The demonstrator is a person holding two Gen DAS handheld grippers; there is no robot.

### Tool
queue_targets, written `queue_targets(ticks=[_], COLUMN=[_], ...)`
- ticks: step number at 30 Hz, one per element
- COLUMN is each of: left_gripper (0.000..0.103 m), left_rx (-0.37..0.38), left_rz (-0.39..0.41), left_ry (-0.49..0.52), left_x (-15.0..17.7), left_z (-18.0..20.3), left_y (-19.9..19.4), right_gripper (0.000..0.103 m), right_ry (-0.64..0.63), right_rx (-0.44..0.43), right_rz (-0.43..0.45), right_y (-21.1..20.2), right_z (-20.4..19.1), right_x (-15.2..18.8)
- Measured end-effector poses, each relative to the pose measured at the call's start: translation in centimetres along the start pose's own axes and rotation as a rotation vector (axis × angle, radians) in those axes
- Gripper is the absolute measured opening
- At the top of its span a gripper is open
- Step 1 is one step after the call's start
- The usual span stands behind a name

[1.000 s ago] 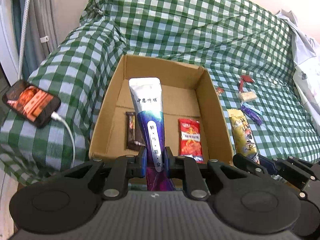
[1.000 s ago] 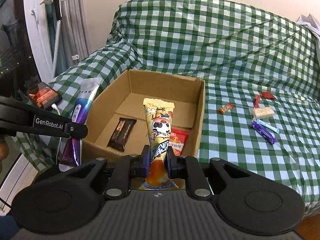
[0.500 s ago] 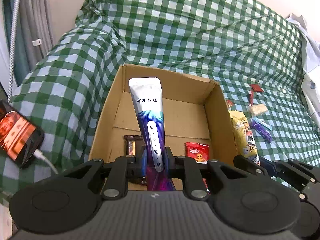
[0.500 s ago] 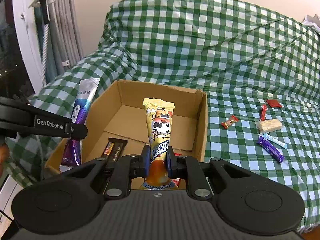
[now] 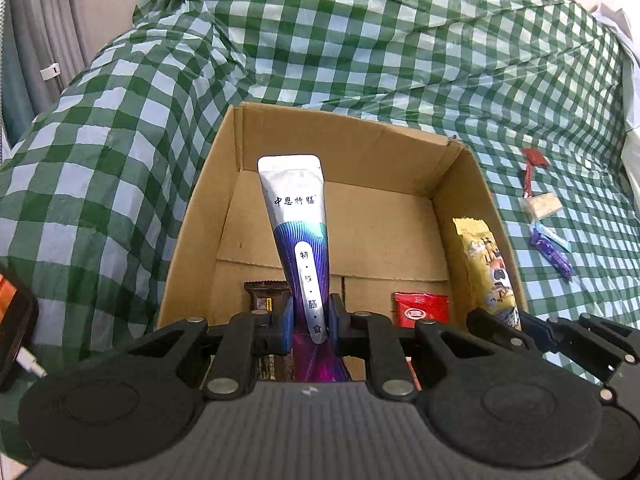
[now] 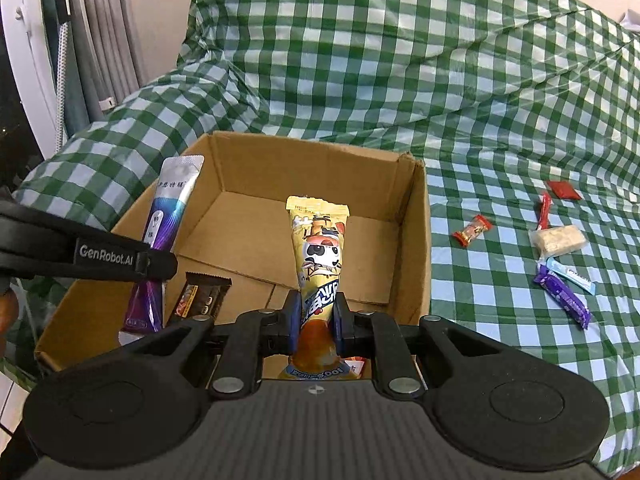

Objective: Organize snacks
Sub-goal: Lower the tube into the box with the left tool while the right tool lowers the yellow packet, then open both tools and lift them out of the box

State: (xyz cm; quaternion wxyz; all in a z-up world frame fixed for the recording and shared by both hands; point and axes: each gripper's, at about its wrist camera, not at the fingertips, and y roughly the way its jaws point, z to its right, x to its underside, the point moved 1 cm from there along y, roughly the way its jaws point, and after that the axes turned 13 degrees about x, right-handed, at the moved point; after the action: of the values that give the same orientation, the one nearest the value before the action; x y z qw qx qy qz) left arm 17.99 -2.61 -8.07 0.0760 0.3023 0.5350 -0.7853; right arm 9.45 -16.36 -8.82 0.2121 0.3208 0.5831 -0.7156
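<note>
1. Two snacks are being carried to the cardboard box (image 5: pixel 472 184) at once; the step in hand is judged to be the delivery, with both packets being held above the box's near edge.
2. The silver-and-purple pouch (image 5: pixel 298 232) is being pinched by the left gripper (image 5: pixel 311 322), whose jaws are being kept almost closed on the pouch's lower part.
3. The yellow cartoon packet (image 6: pixel 320 248) is being clamped likewise by the right gripper (image 6: pixel 317 318), with only a narrow gap being left for the wrapper.
4. Each packet's long axis is being held along its gripper's fingers, the sealed top end being pointed forward and down toward the box's far wall.
5. A chocolate bar (image 6: pixel 202 294) and a red sachet (image 5: pixel 420 308) are lying on the box floor by its near wall, the bar toward the left corner, the sachet toward the right.
6. More small snacks (image 6: pixel 560 276) are lying on the checked cover (image 6: pixel 500 120), past the box's right wall.
7. Next, a lowering into the box and an opening of the jaws are probably being called for, with the free middle floor being aimed at.
</note>
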Motion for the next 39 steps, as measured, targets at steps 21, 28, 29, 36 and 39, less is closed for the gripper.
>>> queue_targets(ticks=[21, 28, 29, 36, 39], left_gripper=[0.103, 0.103, 0.103, 0.103, 0.103], left_rx=[-0.133, -0.104, -0.105, -0.150, -0.150], left_rz=[0.108, 0.073, 0.074, 0.136, 0.171], left_ry=[0.102, -0.003, -0.013, 0.045, 0.042], left_x=[2.6, 6.8, 7.4, 10.1, 11.3], left_z=[0.8, 1.2, 1.4, 2.7, 3.0], left_y=[-3.6, -7.8, -8.4, -12.9, -14.8], right_gripper=[0.073, 0.091, 0.092, 0.094, 0.096], right_ry=[0.039, 0.045, 0.039, 0.028, 0.012], right_rx=[0.020, -0.025, -0.027, -0.026, -0.017], right_rz=[-0.041, -0.061, -0.057, 0.002, 0.060], right_y=[-1.4, -7.0, -7.8, -12.8, -15.0], right_z=[0.5, 0.6, 0.5, 0.7, 0.6], right_x=[0.4, 2.7, 3.1, 5.0, 5.9])
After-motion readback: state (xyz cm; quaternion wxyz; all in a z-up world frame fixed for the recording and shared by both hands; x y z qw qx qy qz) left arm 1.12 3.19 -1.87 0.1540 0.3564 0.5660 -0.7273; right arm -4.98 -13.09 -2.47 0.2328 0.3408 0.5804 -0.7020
